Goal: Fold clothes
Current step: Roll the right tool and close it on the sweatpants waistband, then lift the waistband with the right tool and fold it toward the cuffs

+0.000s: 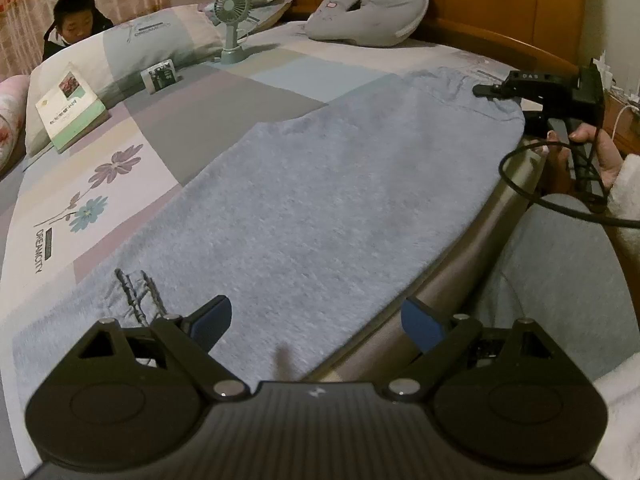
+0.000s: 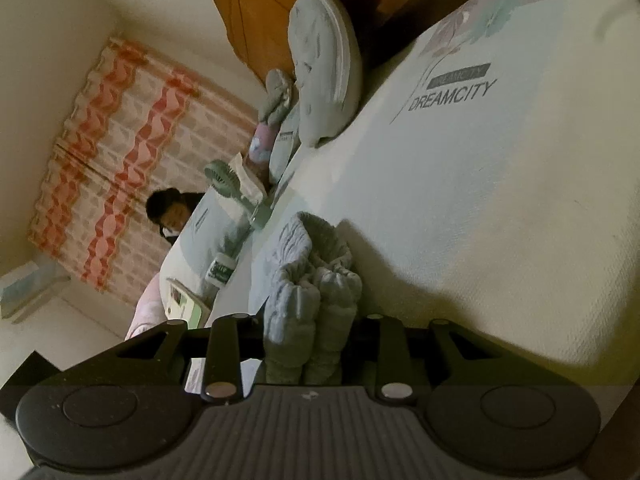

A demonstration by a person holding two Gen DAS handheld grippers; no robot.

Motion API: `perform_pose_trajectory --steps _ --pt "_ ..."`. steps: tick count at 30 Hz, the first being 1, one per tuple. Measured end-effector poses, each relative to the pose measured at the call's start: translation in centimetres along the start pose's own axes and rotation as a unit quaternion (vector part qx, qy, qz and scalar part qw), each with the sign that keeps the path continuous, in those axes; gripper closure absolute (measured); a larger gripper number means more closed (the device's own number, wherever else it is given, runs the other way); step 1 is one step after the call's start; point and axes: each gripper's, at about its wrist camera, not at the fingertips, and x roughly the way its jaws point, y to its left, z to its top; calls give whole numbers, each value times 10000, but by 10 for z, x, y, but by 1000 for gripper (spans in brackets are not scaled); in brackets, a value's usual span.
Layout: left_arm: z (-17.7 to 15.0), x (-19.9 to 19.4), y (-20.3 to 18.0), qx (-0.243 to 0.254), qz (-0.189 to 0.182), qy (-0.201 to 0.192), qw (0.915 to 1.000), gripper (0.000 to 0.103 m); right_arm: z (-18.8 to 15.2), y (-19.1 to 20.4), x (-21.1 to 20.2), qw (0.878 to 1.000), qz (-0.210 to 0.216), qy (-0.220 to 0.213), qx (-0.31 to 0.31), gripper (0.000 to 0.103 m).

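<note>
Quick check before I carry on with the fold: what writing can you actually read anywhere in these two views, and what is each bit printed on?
"DREAMCITY": on the bedsheet beside the printed flowers; also readable in the right wrist view.
"DREAMCITY": on the pillowcase, small but legible.
"DAS": on the right claw body, faint.
Book cover text: too small to read.
Small box by the fan: print blurred.
Grey garment: no lettering visible.

Wooden headboard [image 1: 500, 4] behind bed; patterned sheet [image 1: 132, 168]; red-white curtain [image 2: 120, 160]; cream walls [image 2: 52, 40]; dim light.
</note>
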Motion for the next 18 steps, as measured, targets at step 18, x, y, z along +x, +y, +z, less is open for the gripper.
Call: perform_pose_trajectory --steps 18 --pt "0 -3 6 -68 97 51 9999 11 5 23 12 9957 -656 438 -489 72"
